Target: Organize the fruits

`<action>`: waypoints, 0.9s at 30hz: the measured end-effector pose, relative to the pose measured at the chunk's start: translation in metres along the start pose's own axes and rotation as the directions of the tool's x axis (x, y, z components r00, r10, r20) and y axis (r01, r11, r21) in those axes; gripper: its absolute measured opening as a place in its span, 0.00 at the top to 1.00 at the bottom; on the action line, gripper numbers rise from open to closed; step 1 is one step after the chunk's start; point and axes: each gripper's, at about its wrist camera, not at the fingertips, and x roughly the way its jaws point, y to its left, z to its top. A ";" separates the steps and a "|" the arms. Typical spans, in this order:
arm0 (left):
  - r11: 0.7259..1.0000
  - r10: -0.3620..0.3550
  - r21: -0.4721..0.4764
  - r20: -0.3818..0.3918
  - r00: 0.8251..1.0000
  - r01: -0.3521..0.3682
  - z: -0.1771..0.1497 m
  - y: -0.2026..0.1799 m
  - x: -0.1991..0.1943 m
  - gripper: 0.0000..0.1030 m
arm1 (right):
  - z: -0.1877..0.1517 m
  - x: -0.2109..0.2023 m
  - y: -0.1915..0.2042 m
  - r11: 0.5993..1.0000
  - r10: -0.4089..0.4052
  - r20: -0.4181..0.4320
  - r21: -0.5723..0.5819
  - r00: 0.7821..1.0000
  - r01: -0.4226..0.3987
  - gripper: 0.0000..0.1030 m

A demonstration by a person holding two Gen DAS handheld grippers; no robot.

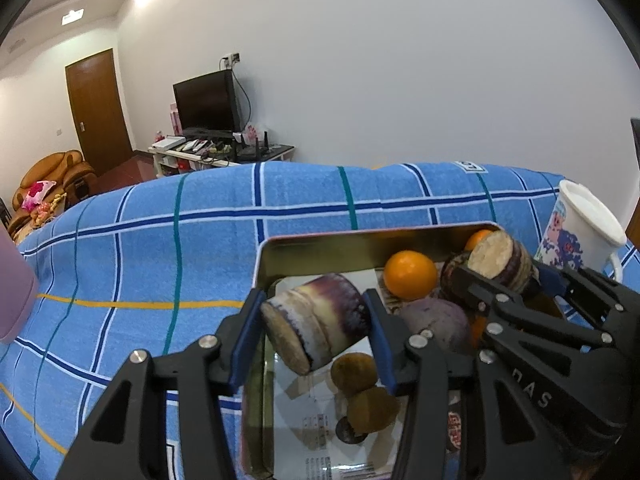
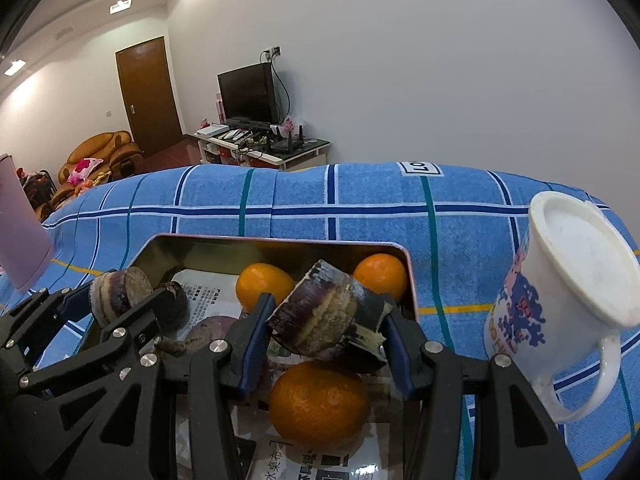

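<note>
The left gripper (image 1: 316, 332), lower centre of its frame, clamps a sugarcane chunk (image 1: 316, 322) above the metal tin (image 1: 360, 234), long axis crosswise, while the right gripper (image 2: 326, 332) likewise pinches its own cane piece (image 2: 324, 320) over an orange (image 2: 318, 404).

Both grippers, left gripper (image 1: 316, 330) and right gripper (image 2: 326, 342), are black plastic linkages with silver screws; blue pads line the jaws.
</note>
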 end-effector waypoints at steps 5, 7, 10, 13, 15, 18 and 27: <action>1.000 0.014 0.006 0.028 0.999 -0.014 -0.001 0.001 -0.010 0.46 | -0.003 -0.008 -0.003 0.999 0.031 0.015 0.015 0.999 -0.031 0.47; 0.998 0.061 0.014 0.071 0.996 -0.062 -0.002 0.002 -0.019 0.37 | -0.004 -0.011 -0.004 0.998 0.058 0.025 0.026 0.998 -0.058 0.47; 0.998 0.063 -0.011 0.107 0.992 -0.063 -0.002 0.011 -0.028 0.28 | -0.006 -0.016 -0.008 0.992 0.112 0.046 0.056 0.993 -0.115 0.47; 0.997 0.067 -0.058 0.132 0.989 -0.060 -0.003 0.022 -0.036 0.15 | -0.007 -0.020 -0.011 0.980 0.174 0.063 0.088 0.983 -0.179 0.47; 0.994 0.080 -0.086 0.155 0.985 -0.068 -0.004 0.028 -0.042 0.00 | -0.008 -0.026 -0.015 0.968 0.212 0.091 0.117 0.973 -0.222 0.47; 0.993 0.061 -0.108 0.190 0.980 -0.041 -0.005 0.035 -0.051 0.00 | -0.010 -0.035 -0.021 0.947 0.248 0.151 0.171 0.957 -0.272 0.31; 0.994 0.102 -0.050 0.246 0.964 -0.093 -0.015 0.027 -0.062 0.00 | -0.030 -0.094 0.003 0.993 -0.009 0.452 0.109 0.892 -0.045 0.20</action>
